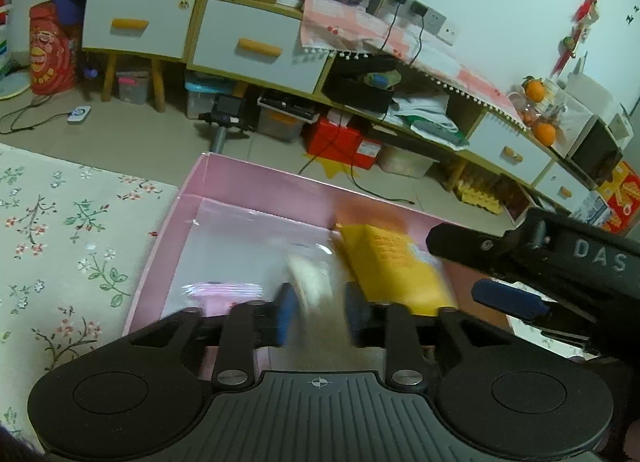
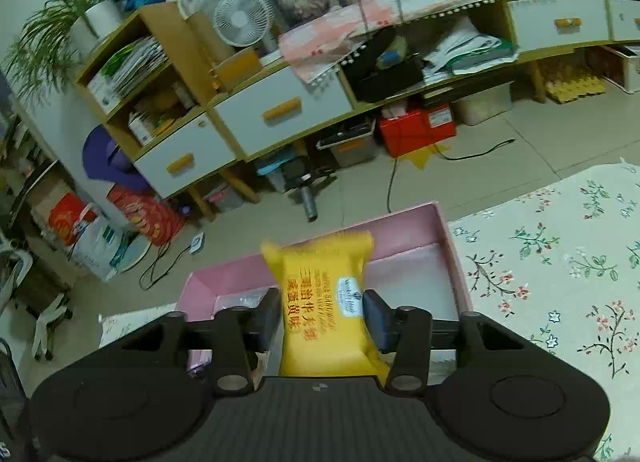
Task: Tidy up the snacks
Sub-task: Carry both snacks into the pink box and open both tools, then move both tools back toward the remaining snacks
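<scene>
A pink box (image 1: 192, 197) sits on a floral cloth, its floor lined with clear plastic. My left gripper (image 1: 319, 312) is shut on a blurred pale snack packet (image 1: 312, 282) and holds it over the box. My right gripper (image 2: 322, 316) is shut on a yellow snack packet (image 2: 320, 286) with red print and holds it above the pink box (image 2: 412, 225). The yellow packet (image 1: 396, 266) and the right gripper's body (image 1: 532, 258) also show in the left wrist view, at the box's right side.
A floral cloth (image 1: 60, 246) (image 2: 560, 262) lies on both sides of the box. Beyond it are a tiled floor with cables (image 2: 460, 153), a red box (image 1: 344, 141) and a long cabinet with drawers (image 1: 248, 45).
</scene>
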A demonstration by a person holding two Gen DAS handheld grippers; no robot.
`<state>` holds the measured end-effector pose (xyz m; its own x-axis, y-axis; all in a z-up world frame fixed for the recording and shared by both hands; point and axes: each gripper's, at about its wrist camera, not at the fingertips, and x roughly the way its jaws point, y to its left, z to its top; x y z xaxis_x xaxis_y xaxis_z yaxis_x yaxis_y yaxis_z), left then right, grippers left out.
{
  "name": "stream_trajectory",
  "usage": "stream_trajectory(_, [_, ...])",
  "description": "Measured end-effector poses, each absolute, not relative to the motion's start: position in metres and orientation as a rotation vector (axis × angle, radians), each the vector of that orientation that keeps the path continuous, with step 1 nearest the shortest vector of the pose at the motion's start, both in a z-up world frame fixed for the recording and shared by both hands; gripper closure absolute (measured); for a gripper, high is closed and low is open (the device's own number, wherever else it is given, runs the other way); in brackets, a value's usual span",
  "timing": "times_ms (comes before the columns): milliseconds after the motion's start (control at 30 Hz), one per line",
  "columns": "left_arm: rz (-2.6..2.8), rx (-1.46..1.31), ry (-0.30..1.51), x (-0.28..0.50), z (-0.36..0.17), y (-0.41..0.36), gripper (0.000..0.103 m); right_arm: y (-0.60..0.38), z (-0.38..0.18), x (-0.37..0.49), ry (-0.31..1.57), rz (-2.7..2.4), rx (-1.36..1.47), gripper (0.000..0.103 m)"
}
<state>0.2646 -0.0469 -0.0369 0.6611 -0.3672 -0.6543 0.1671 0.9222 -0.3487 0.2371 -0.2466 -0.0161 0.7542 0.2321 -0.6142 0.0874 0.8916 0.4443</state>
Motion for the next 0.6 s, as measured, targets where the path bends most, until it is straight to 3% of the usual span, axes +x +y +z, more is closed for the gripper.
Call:
stream_trajectory(33, [-0.305, -0.272, 0.792, 0.263, -0.036, -0.047, 0.062, -0.248, -0.016, 0.237, 0.717, 0.083, 0.485, 0.056])
stream_trajectory(300, [-0.313, -0.253, 0.802, 0.252, -0.026, -0.044, 0.044, -0.248, -0.008, 0.231, 0.727, 0.084, 0.476, 0.053])
stream_trajectory(600, [-0.311, -0.221, 0.799, 0.225, -0.007, -0.036, 0.034, -0.247, 0.011, 0.210, 0.713, 0.080, 0.435, 0.044])
